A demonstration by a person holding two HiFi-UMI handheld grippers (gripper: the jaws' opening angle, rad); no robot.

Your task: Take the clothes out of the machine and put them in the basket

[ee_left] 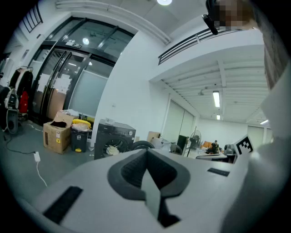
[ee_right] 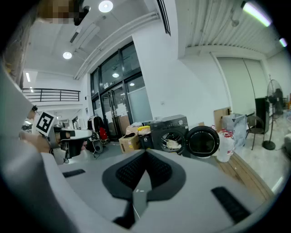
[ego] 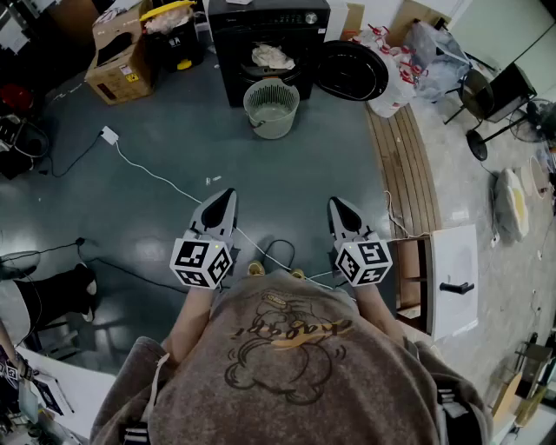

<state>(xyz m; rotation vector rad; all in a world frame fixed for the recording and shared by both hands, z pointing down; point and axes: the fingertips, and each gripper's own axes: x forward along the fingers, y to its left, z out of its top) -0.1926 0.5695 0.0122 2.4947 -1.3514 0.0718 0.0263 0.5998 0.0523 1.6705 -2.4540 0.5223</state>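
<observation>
machine (ego: pixel 269 26) at far end of floor (ego: pixel 287 174) | clothes (ego: pixel 272 57) in it | basket (ego: pixel 271 108) on floor just before it | door (ego: pixel 350 70) open to right | bags (ego: pixel 395 83) right of door | bin (ego: pixel 172 35), then box (ego: pixel 122 56), left of machine

open lab-like hall: glass doors (ee_left: pixel 59 86), mezzanine railing (ee_right: pixel 50 95), cardboard box (ego: pixel 122 54), loose floor cable (ego: pixel 149 171)

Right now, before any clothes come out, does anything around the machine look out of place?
Only a loose white cable trailing across the floor in front of the machine: a possible trip hazard. The door hangs open, the basket stands upright before it, and clothes lie inside.
</observation>
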